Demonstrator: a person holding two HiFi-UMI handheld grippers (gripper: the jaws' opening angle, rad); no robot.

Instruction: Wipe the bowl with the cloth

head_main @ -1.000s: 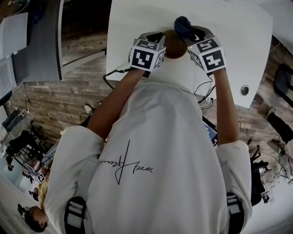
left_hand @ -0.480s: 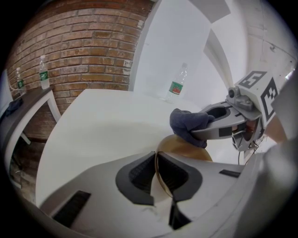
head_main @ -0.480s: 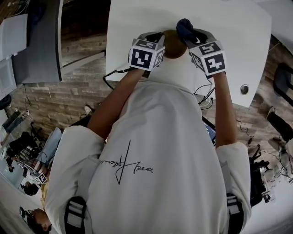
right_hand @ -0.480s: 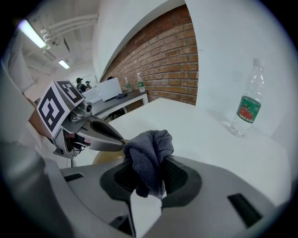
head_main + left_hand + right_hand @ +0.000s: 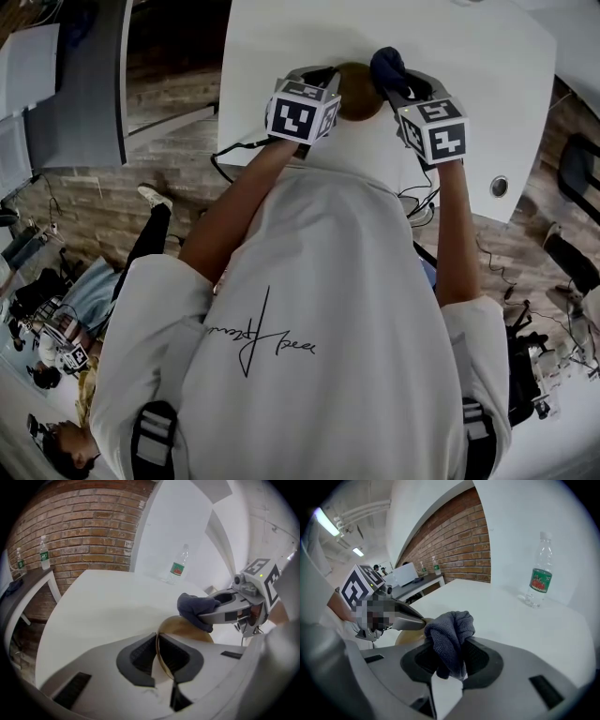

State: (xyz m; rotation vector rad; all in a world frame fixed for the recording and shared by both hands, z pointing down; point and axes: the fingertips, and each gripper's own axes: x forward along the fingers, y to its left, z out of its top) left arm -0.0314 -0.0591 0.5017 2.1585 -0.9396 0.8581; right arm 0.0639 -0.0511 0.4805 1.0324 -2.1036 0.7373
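1. The left gripper (image 5: 158,645) has its fingers (image 5: 136,656) closed on the thin rim of the bowl (image 5: 187,631), with one pad on each side of the wall. This pinch probably steadies the bowl so it cannot skid or spin under the wiping.
2. The bowl sits between the two grippers, over the near part of the white tabletop (image 5: 103,606). No view shows whether its base rests there.
3. The right gripper (image 5: 449,663) has its fingers (image 5: 483,660) clamped on the cloth (image 5: 451,632). A bunched wad stands out past the tips, so soft fabric rather than hard plastic meets the bowl. The wad lies at the bowl's edge on the side away from the left gripper and seems to touch it.
4. The bowl is rounded, smooth and golden-brown, with a fine hard edge. Its material cannot be told.
5. The cloth is dark grey-blue, finely ribbed, soft and crumpled into folds.
6. A clear plastic bottle (image 5: 539,581) with a green label stands upright, well apart from the work.
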